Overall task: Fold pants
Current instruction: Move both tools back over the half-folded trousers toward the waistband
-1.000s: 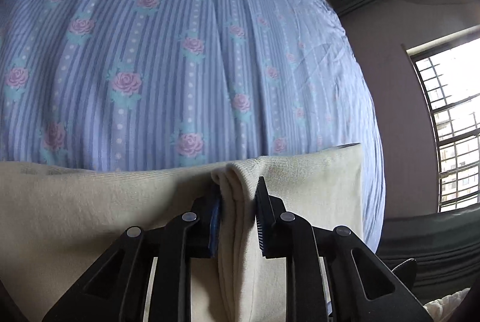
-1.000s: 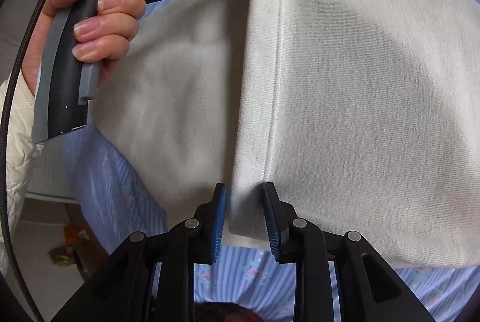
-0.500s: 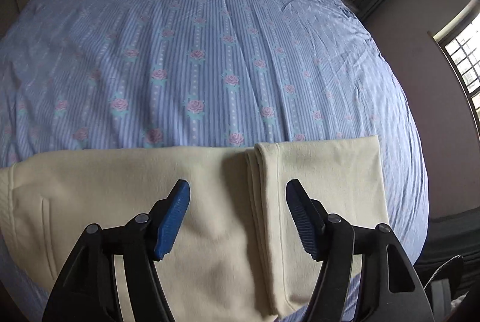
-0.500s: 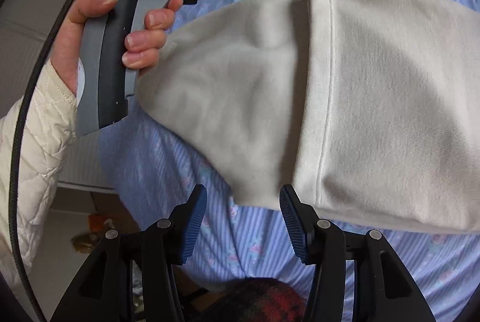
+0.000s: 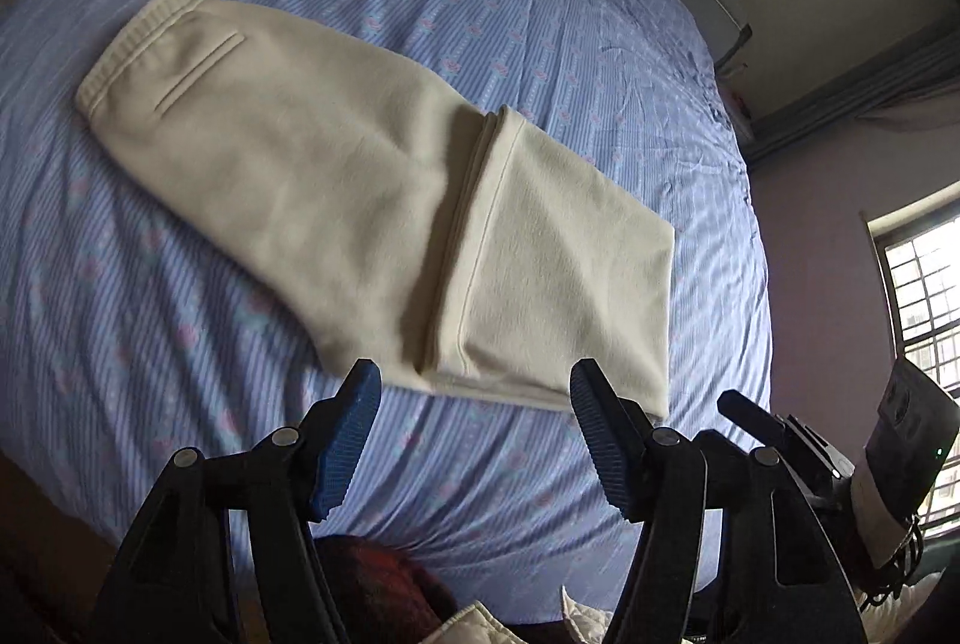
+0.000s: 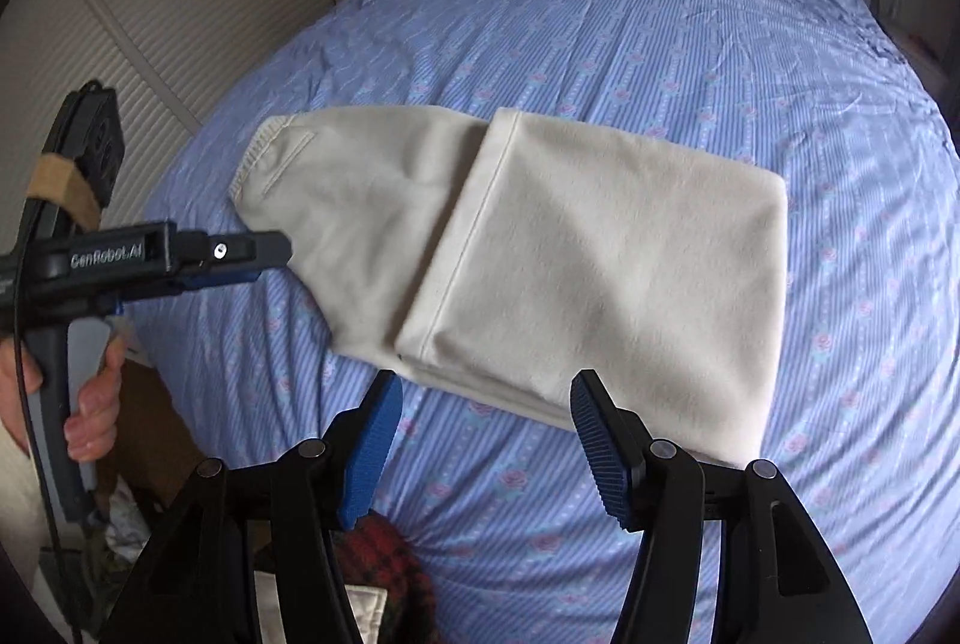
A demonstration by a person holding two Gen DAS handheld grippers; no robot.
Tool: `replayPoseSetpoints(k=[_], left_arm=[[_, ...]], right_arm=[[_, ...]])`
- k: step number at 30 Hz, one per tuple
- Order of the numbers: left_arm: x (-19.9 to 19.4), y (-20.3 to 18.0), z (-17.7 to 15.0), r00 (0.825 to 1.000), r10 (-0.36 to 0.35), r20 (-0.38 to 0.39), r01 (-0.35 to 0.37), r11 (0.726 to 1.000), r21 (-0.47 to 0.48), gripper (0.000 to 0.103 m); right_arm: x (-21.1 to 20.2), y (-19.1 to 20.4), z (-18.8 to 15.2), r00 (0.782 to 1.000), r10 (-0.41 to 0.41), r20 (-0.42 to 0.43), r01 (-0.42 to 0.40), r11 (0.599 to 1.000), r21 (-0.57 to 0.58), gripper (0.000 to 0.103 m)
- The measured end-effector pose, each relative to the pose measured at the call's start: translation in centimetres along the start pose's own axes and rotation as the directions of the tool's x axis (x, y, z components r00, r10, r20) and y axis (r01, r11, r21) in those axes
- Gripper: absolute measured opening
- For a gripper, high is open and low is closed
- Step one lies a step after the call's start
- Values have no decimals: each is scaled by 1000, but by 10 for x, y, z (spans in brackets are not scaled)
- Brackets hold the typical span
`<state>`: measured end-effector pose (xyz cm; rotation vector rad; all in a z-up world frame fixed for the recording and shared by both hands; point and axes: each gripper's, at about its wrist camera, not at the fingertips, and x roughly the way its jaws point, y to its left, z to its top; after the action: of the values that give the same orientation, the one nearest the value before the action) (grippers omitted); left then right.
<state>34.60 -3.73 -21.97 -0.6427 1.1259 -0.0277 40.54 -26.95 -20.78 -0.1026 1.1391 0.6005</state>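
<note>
Left tool (image 5: 471, 440) and right tool (image 6: 483, 449) hang released above the bed's near edge, ribbed blue pads apart, jaws having just opened, nothing between them. Beyond lie the cream fleece pants (image 5: 372, 200), legs folded over the seat, on the bed (image 5: 600, 14) with its blue striped, rose-printed sheet. A window (image 5: 924, 296) is at right.

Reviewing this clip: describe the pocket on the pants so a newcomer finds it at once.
Start from the blue floral bed and find the cream pants lying folded across it. Follow them to the ribbed waistband at the uncovered end; the pocket is the thin stitched slit beside it, the only seamed slot on otherwise plain fabric.
</note>
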Motion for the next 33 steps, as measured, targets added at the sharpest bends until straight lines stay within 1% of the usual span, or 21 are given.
replayPoseSetpoints(k=[3,6,8,10,12,15,17,18,20,22,25,27,30,33], left_arm=[[-29,-2,-27,997,45,67,-43,999,-31,66],[-54,-2,-43,990,79,113,-73,996,-51,67],[-72,3,-49,983,95,155,-86,994,-67,70],[-87,12,-52,977,108,183,-93,992,-89,70],[-99,23,-54,974,104,199,-86,991,-99,70],[-110,41,-48,971,117,206,-101,991,-85,70],[-116,56,-39,968,126,215,-113,991,-74,70],[-118,66,-33,968,121,221,-107,992,-72,70],[-120,88,-18,970,99,222,-84,994,-75,70],[-119,110,0,976,67,208,-53,996,-70,70],[-115,142,29,985,41,165,-35,999,-42,70],[-113,164,48,989,24,146,-20,999,-30,70],[-102,197,77,995,-26,91,30,999,-34,70],[-84,229,105,997,-67,28,68,997,-48,70]], right_arm=[[-25,5,0,999,6,38,-4,998,-63,69],[-49,15,5,997,14,70,-6,992,-122,70],[-54,24,10,995,31,90,-18,988,-151,71],[-60,35,11,992,45,117,-25,986,-165,74],[-68,45,11,989,52,142,-27,985,-169,77],[-73,64,12,986,66,156,-41,987,-158,77],[-70,78,15,986,81,147,-60,988,-142,77],[-69,84,17,985,89,148,-69,989,-130,77],[-66,99,21,984,89,155,-73,991,-110,77],[-58,116,28,985,67,158,-53,994,-91,77],[-44,144,43,988,9,152,-3,999,-41,77],[-33,162,53,990,0,141,1,1000,-6,77],[-12,190,72,992,-44,117,40,999,32,77],[13,214,89,992,-73,107,66,995,73,77]])
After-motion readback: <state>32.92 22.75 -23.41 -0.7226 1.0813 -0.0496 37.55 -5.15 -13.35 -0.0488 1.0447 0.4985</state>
